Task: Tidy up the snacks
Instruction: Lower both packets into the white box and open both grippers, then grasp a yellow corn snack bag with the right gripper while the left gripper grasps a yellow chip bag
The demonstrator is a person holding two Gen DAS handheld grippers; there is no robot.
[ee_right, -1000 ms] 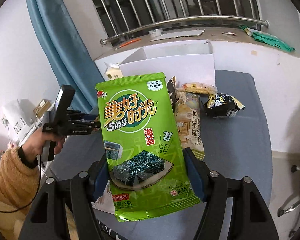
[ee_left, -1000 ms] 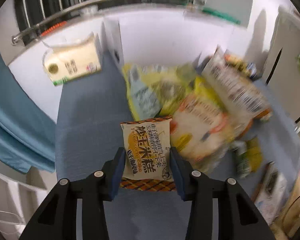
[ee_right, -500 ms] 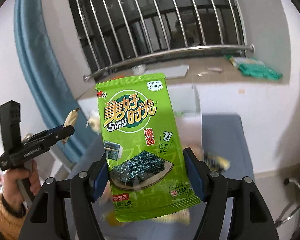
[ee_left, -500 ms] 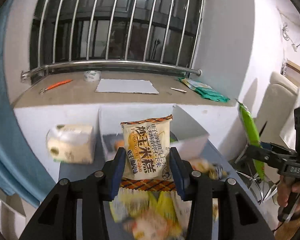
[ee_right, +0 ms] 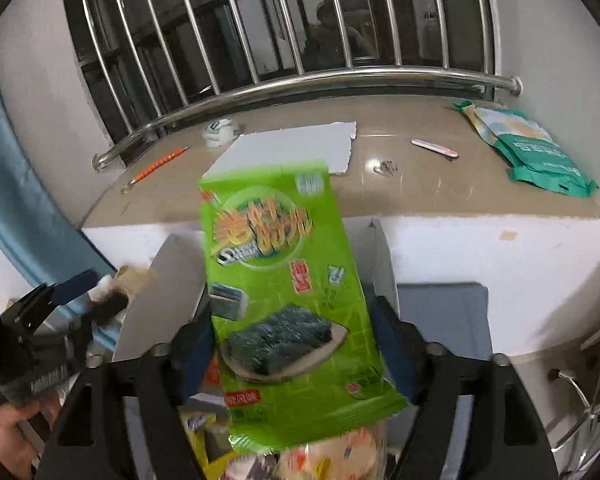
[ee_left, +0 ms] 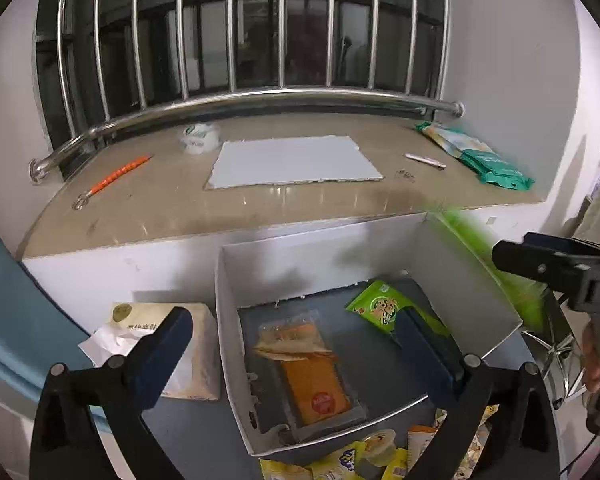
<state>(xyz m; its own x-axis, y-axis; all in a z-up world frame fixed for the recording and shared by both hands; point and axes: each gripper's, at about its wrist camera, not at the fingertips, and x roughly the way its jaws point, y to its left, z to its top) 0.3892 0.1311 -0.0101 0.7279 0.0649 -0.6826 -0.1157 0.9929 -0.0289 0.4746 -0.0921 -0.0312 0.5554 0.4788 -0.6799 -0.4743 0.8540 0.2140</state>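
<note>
— Now, what's in the white cardboard box (ee_left: 472, 280)?
— A flat clear-wrapped orange packet (ee_left: 308, 376) and a small glossy green pack (ee_left: 374, 306) lie in it. The left hand-held gripper (ee_left: 304, 344) has just been opening; its jaws are wide over the box, nothing between them.
— And the right?
— The right hand-held gripper (ee_right: 290, 340) has just been opening too; the shiny green seaweed bag (ee_right: 288, 280), blurred and tilted, is loose between its blue pads above the box.

the box (ee_left: 364, 264) is sitting ahead of the left claw (ee_left: 300, 332), a packet (ee_left: 308, 372) lying inside, the tissue pack (ee_left: 180, 344) lying left of it.
</note>
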